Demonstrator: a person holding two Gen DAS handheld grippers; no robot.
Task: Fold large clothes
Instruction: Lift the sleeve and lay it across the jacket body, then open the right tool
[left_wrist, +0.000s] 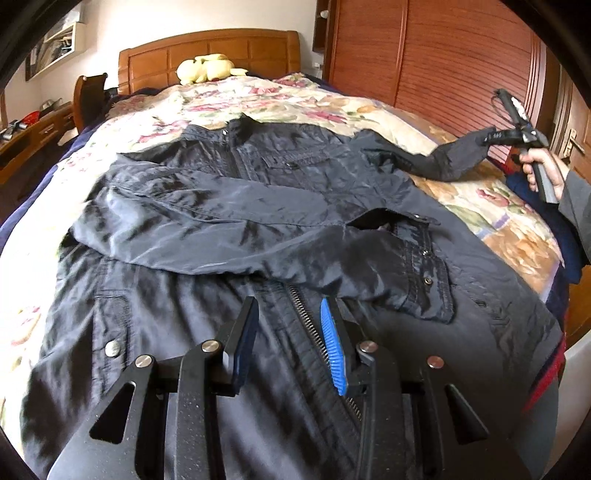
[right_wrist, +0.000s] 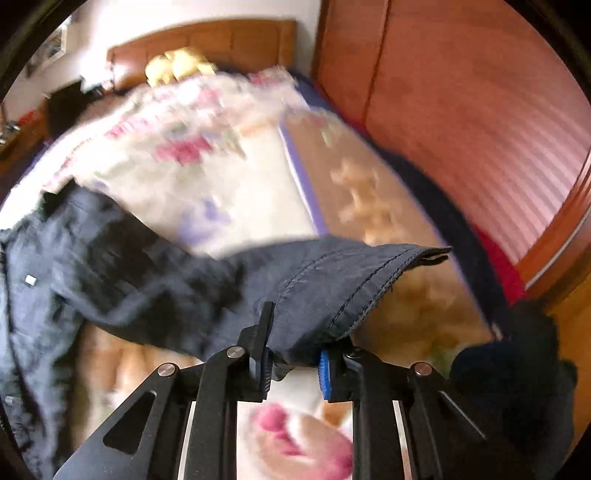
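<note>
Left gripper (left_wrist: 291, 332): hovering low over the jacket's front with its fingers (left_wrist: 334, 347) standing wide apart and gripping nothing; the zip (left_wrist: 314, 339) is running up between them.

Jacket (left_wrist: 258, 229): lying spread, front up, across the bed (left_wrist: 303, 99), directly under and beyond the left fingers, collar at the far end.

Near sleeve (left_wrist: 332, 258): already lying folded across the chest, its snap cuff ending just ahead and to the right of the left fingers.

Right gripper (right_wrist: 293, 354): its fingers (right_wrist: 264, 332) are closing narrowly on the cuff (right_wrist: 343, 280) of the other sleeve, which is bunching between them; that sleeve (left_wrist: 443, 162) is hanging off the bed, stretched out far to the right of the left fingers.

Handling, as I judge it: the cloth is looking thin, light and slick, with a sheen, so it is likely sliding easily and sagging rather than holding a crease; the stitched cuff hems, the collar and the zip edge are the firmer places to take hold of.

Risk, as I judge it: a pinch this near the cuff's edge is perhaps slipping if the sleeve is swung quickly.

Beyond: a yellow soft toy (left_wrist: 207, 68) is sitting at the headboard (left_wrist: 210, 51), well past both pairs of fingers.
</note>
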